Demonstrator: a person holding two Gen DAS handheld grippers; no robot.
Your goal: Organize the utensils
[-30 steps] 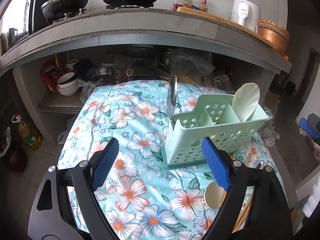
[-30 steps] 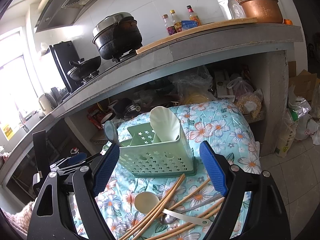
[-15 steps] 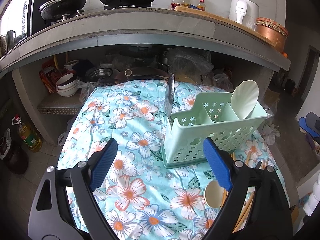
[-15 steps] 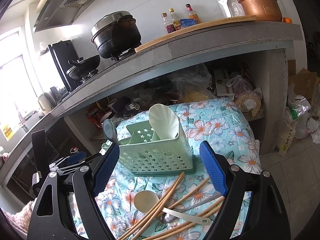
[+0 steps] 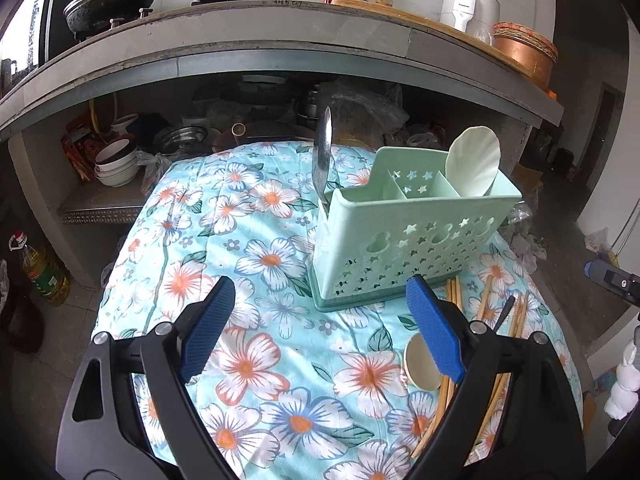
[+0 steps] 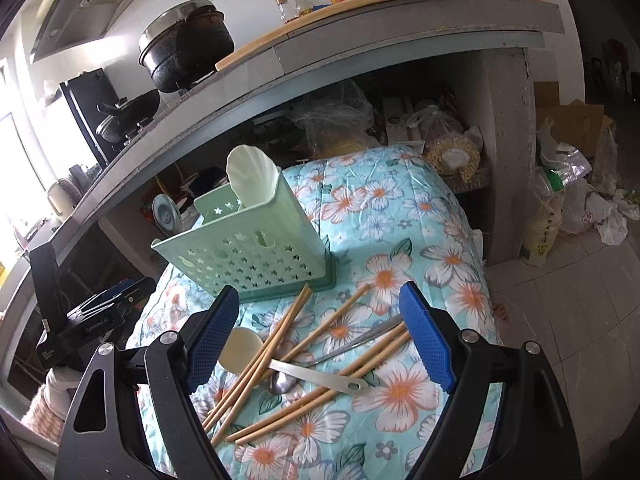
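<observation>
A mint-green utensil caddy stands on the floral-clothed table. A white shell-shaped scoop stands in one end compartment, and a metal utensil stands in the other. Loose on the cloth in front of the caddy lie several wooden chopsticks, a metal spoon and a cream spoon. My left gripper is open and empty, just short of the caddy. My right gripper hovers open over the loose pile and holds nothing.
A concrete counter with black pots, bottles and a copper pot overhangs the far side. Bowls and bags crowd the shelf below. An oil bottle stands on the floor at left, and plastic bags at right.
The right gripper has dropped lower and closer to the chopsticks and spoons, so they sit higher between its fingers. The left gripper has hardly moved.
</observation>
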